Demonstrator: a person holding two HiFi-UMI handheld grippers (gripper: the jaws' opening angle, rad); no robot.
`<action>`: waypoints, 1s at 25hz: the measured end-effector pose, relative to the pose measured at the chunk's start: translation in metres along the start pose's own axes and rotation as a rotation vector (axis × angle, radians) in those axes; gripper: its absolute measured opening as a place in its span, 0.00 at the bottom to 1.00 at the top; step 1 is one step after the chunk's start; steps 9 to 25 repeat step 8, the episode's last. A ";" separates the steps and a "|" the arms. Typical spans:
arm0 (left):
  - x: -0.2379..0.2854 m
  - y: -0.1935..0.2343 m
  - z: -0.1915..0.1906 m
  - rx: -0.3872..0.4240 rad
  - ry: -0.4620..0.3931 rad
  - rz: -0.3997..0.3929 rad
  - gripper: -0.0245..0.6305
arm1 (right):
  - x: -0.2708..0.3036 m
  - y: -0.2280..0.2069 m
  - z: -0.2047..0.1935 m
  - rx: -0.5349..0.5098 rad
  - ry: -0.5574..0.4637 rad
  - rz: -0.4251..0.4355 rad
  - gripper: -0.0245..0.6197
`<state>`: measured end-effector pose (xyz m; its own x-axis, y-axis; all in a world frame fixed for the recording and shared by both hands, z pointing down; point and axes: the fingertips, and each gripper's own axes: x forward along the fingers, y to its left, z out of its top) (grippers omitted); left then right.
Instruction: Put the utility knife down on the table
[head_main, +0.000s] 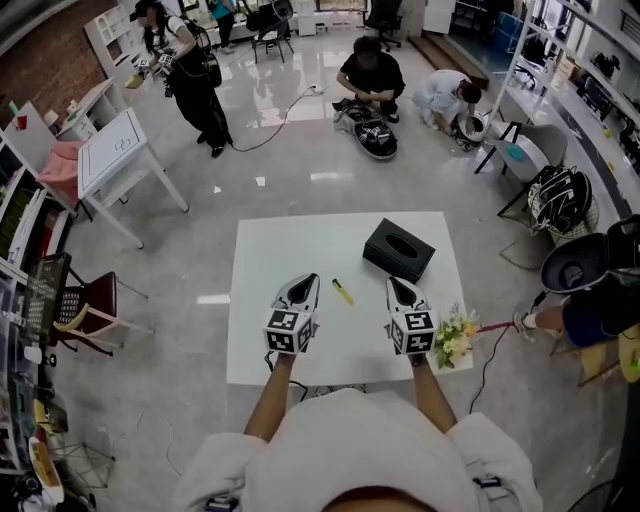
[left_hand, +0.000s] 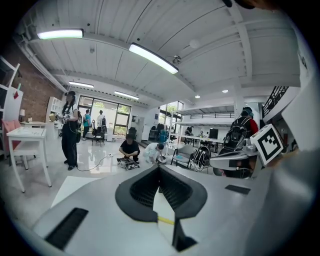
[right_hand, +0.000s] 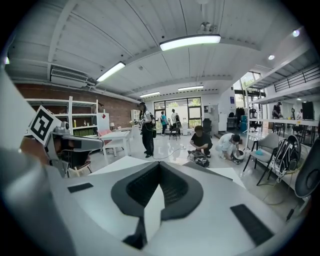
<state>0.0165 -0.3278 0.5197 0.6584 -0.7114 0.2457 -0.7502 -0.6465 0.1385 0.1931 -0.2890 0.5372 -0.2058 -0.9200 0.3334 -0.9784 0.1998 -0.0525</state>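
Slim yellow utility knife (head_main: 343, 292) on white square worktop (head_main: 262, 300), left of black tissue box (head_main: 399, 249); left claw (head_main: 310, 278), right claw (head_main: 392, 281) clenched empty

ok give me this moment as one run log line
utility knife: lying on table, unheld | left tongs: shut, empty | right tongs: shut, empty | task: looks done

You have bare table (head_main: 262, 260) ahead and left of the left gripper (head_main: 307, 281); the knife (head_main: 342, 292) lies in the lane between it and the right gripper (head_main: 396, 284); the box (head_main: 399, 250) stands just ahead of that one; flowers (head_main: 455, 338) crowd its right.
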 end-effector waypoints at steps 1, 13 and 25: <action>-0.001 0.000 0.000 0.003 0.002 0.000 0.07 | 0.000 0.001 -0.001 0.000 0.004 0.000 0.09; -0.002 -0.002 -0.005 0.014 0.016 -0.005 0.07 | 0.001 0.006 -0.010 0.005 0.025 0.007 0.09; -0.002 -0.002 -0.005 0.014 0.016 -0.005 0.07 | 0.001 0.006 -0.010 0.005 0.025 0.007 0.09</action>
